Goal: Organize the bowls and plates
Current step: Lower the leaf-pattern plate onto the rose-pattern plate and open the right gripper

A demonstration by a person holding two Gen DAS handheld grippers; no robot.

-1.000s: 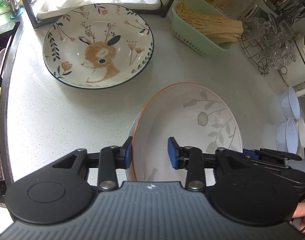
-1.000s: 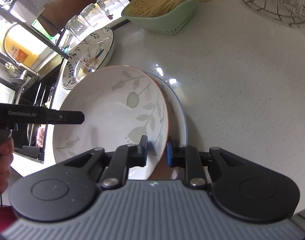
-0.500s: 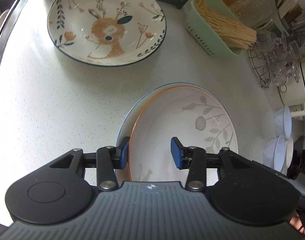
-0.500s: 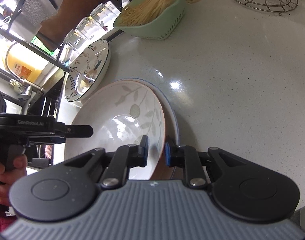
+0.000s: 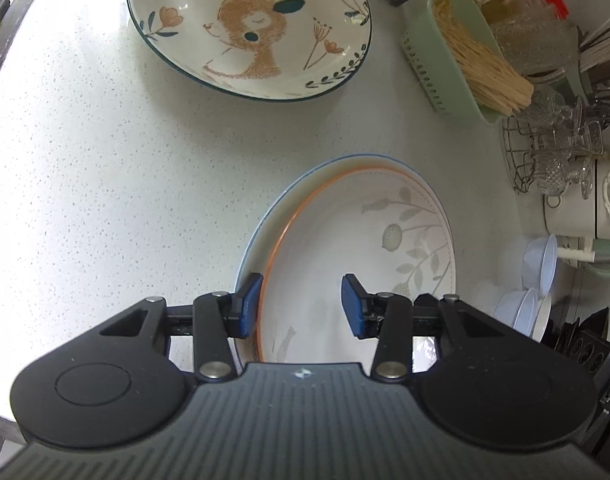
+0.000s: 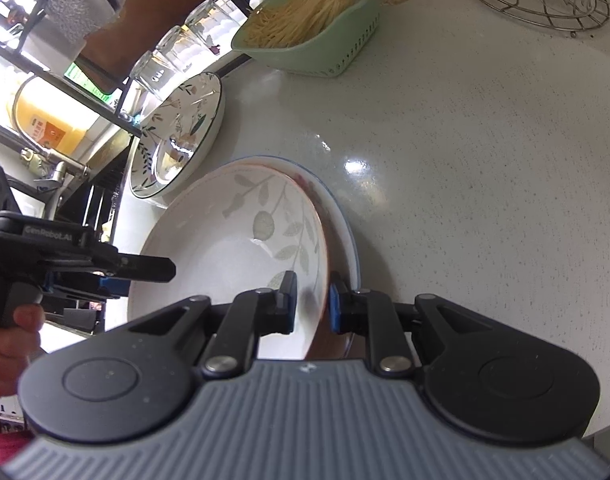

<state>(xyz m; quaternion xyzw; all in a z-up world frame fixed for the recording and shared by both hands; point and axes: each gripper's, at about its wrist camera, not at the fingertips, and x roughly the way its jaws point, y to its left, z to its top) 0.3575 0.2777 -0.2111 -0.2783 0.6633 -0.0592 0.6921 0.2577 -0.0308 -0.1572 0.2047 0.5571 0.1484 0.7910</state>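
An orange-rimmed leaf-pattern bowl (image 5: 357,256) rests in a blue-rimmed plate (image 5: 265,220) on the white counter. My left gripper (image 5: 301,306) is open, its fingers astride the bowl's near-left rim. My right gripper (image 6: 312,300) is shut on the bowl's rim (image 6: 319,272), the bowl (image 6: 233,248) tilted slightly over the plate (image 6: 345,224). The left gripper also shows at the left of the right wrist view (image 6: 117,270). A deer-pattern plate (image 5: 249,28) lies farther back; it also shows in the right wrist view (image 6: 177,136).
A green basket of noodles (image 5: 465,56) and a wire rack of glassware (image 5: 553,152) stand at the right. Small white bowls (image 5: 533,280) sit at the right edge. A black shelf frame with upturned glasses (image 6: 173,56) stands behind the deer plate.
The leaf bowl has come down into the blue-rimmed plate. My left gripper has drawn back and up, staying open; my right gripper keeps its hold on the rim.
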